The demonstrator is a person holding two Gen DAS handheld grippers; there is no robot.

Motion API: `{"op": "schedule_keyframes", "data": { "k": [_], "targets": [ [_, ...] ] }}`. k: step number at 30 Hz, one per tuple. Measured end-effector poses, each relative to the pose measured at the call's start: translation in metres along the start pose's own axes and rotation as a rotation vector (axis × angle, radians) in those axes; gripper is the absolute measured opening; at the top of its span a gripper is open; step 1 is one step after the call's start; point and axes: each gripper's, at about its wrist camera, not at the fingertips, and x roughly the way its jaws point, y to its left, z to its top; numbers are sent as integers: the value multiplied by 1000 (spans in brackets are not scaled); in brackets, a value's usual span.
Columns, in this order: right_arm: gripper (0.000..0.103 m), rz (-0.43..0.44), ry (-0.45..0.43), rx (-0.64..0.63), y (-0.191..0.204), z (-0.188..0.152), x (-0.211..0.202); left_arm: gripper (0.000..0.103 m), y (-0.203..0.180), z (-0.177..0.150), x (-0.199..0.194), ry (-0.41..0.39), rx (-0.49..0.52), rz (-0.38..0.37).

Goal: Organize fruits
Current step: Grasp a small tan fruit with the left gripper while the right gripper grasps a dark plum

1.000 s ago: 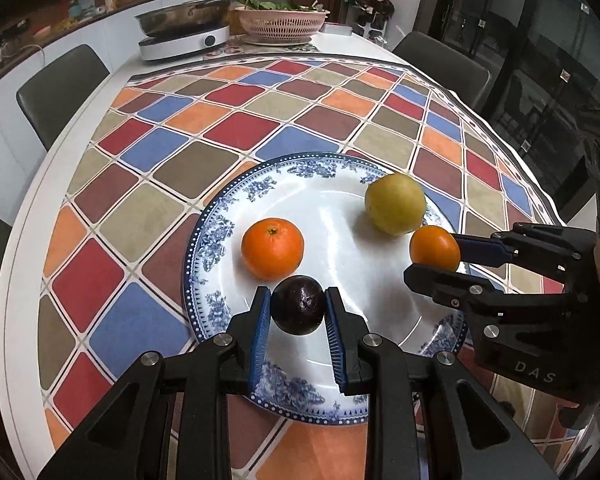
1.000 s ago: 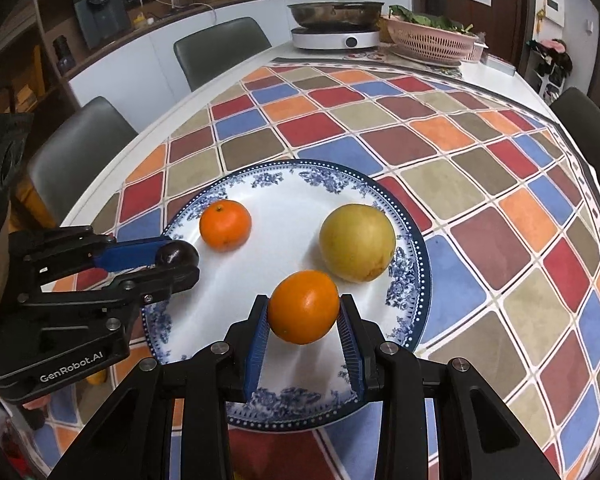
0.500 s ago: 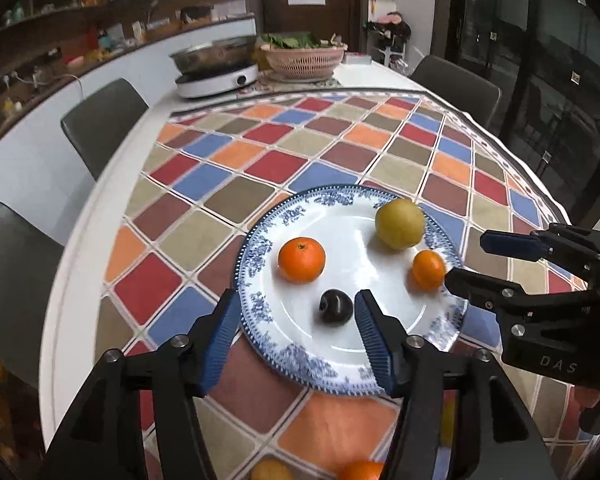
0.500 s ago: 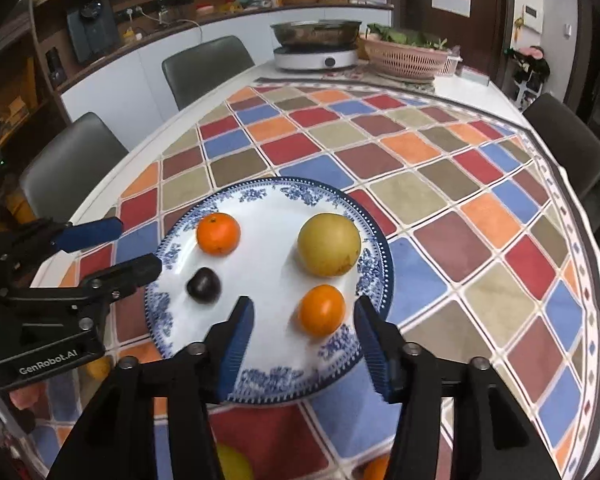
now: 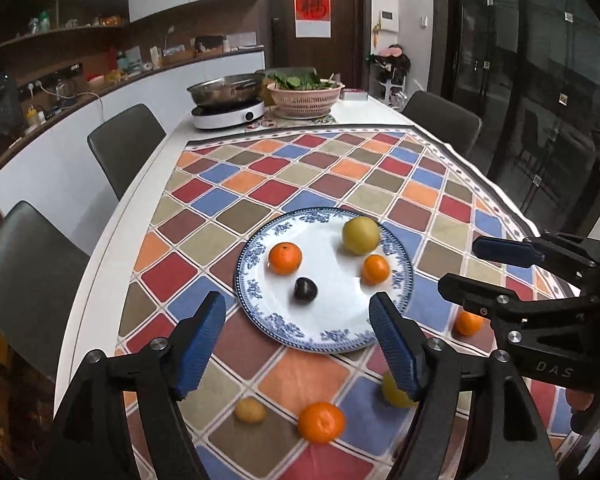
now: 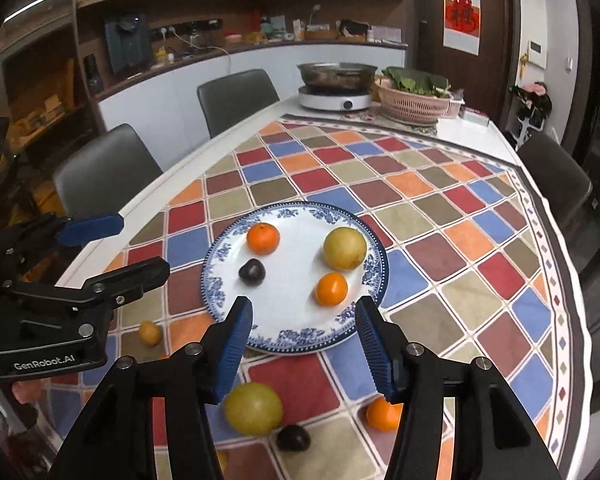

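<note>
Plate (image 6: 220,256): blue-and-white, on the checked tablecloth (image 6: 440,248). Holds four fruits, none touching: a large orange (image 6: 263,238) far left, a dark plum (image 6: 252,271) near left, a yellow-green pear (image 6: 345,248) far right, a small orange (image 6: 331,289) near right.

Loose fruit, on the cloth on the near side of the plate: a second pear (image 6: 253,408), a second plum (image 6: 293,437), an orange (image 6: 383,413) partly behind a finger, and a small yellow fruit (image 6: 149,332) to the left.

Left gripper (image 5: 298,340): released. Its jaws have just been opening and stand wide; nothing is between them, and the plum on the plate lies clear ahead of them.

Right gripper (image 6: 304,344): released. Its jaws opened a moment ago and stand apart with nothing gripped; the small orange on the plate lies free beyond the tips.

Step in hand, as judged: both grippers empty, next fruit to be fetched from the cloth.

Handling notes: take one fruit per gripper, the left for the small yellow fruit, the right for the orange, so the two do not cross. Straddle each fruit at its widest part, jaws level with its middle. Close gently; round fruit rolls or squirts out under an off-centre pinch. Set new fruit into the bare centre or near rim, clear of the four already placed.
</note>
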Motion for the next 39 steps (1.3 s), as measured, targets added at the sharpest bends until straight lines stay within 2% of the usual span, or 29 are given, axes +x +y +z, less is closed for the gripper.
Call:
{"op": "schedule_keyframes", "data": {
  "k": [8,18,31,39],
  "targets": [
    [54,-4,-16,-74,6,-17,-30,74,-20,-24,-32,-21,17,23],
    [54,-8,-26,-186,16,-44,-58,74,-42,-55,-49,0,21,-6],
    [54,22,47,-295,12,-81,-49,74,-72,-92,-29,81,85,-51],
    [54,70,99,-321,8,-98,-23,73,-79,-111,-6,138,121,-90]
  ]
}}
